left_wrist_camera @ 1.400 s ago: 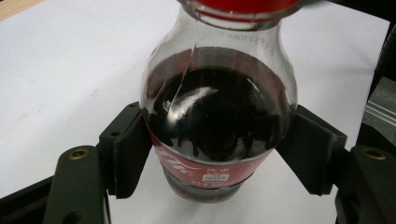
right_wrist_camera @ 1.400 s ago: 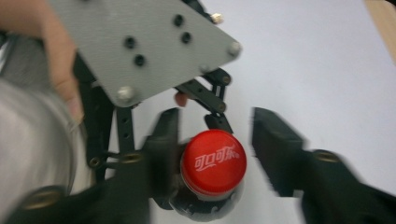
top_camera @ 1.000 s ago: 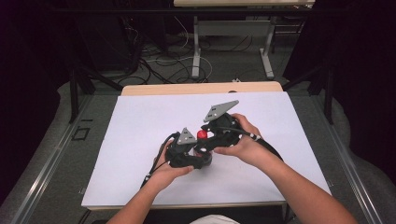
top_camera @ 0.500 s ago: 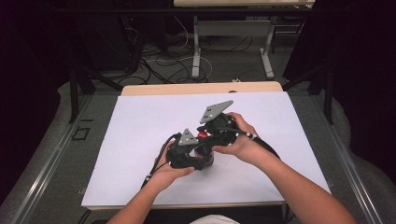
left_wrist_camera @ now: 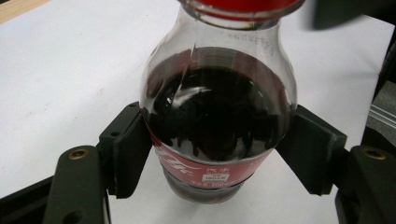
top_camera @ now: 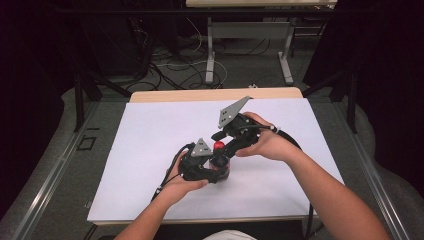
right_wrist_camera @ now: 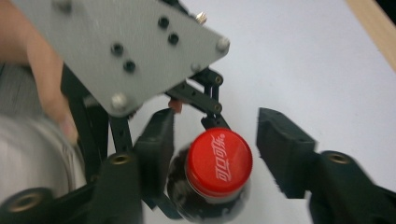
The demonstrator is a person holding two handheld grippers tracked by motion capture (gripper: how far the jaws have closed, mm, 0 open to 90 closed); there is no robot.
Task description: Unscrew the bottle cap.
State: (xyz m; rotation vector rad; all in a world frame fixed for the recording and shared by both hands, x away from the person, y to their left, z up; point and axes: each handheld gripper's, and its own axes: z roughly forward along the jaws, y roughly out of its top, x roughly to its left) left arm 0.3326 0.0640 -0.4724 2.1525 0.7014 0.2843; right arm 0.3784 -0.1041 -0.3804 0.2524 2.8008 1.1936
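Observation:
A small cola bottle [left_wrist_camera: 219,116] with dark drink and a red cap [right_wrist_camera: 219,161] stands upright on the white sheet [top_camera: 150,150]. My left gripper [left_wrist_camera: 219,149] is shut on its body, with a pad pressing each side at the label. In the high view this gripper [top_camera: 220,167] sits near the sheet's middle. My right gripper [right_wrist_camera: 219,140] comes from above with the cap between its jaws. Its jaws have just been opening, and a gap shows between the right pad [right_wrist_camera: 285,149] and the cap. In the high view the right gripper [top_camera: 222,142] hovers at the cap [top_camera: 218,145].
The white sheet covers a wooden table whose far edge [top_camera: 215,94] shows as a tan strip. The left gripper's grey plate [right_wrist_camera: 126,46] fills the upper left of the right gripper view. Cables and table legs [top_camera: 210,55] lie on the floor beyond.
My right gripper has shifted slightly at the cap and its grey plate has tilted. The left hand and the bottle have stayed put.

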